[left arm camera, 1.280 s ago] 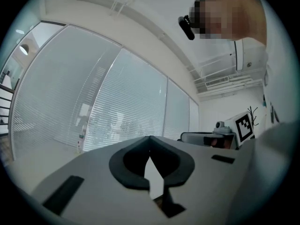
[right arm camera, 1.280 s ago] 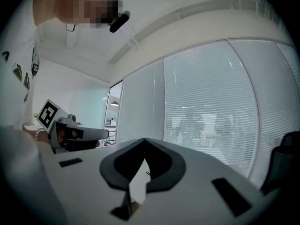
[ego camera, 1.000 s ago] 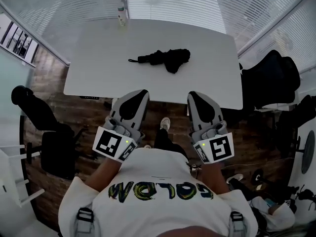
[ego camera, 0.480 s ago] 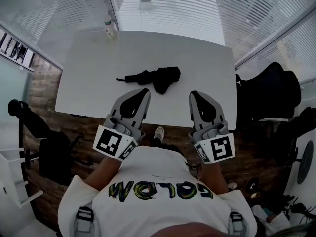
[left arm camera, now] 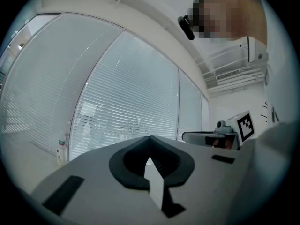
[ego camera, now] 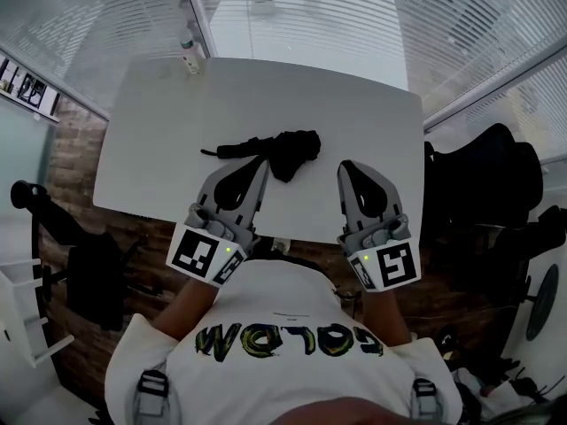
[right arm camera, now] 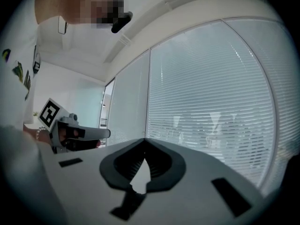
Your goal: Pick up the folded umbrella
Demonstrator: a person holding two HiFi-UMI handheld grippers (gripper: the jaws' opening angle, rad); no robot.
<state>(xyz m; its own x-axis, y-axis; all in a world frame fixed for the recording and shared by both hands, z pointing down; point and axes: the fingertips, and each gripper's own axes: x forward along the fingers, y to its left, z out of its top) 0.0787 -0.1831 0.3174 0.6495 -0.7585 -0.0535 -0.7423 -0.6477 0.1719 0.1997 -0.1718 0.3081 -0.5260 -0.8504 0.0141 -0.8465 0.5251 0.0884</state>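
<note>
The folded black umbrella [ego camera: 282, 147] lies near the middle of the white table [ego camera: 354, 104], its handle end pointing left. Both grippers are held level over the table's near edge. In the head view my left gripper [ego camera: 260, 162] has its tip right at the umbrella's near side, covering part of it. My right gripper [ego camera: 345, 165] is a little to the umbrella's right, apart from it. In the left gripper view the left gripper [left arm camera: 149, 138] has its jaws together and empty. So does the right gripper [right arm camera: 144, 140] in its own view. Neither gripper view shows the umbrella.
A small bottle [ego camera: 187, 57] stands at the table's far left corner, also seen as the bottle [left arm camera: 60, 152]. Slatted blinds [ego camera: 310, 7] cover the windows behind. A black chair [ego camera: 483, 180] stands to the right and another chair [ego camera: 84, 268] to the left, on a wooden floor.
The person has stepped up to the table. Both grippers moved forward from over the floor to over the table's near edge, and the left tip now reaches the umbrella.
</note>
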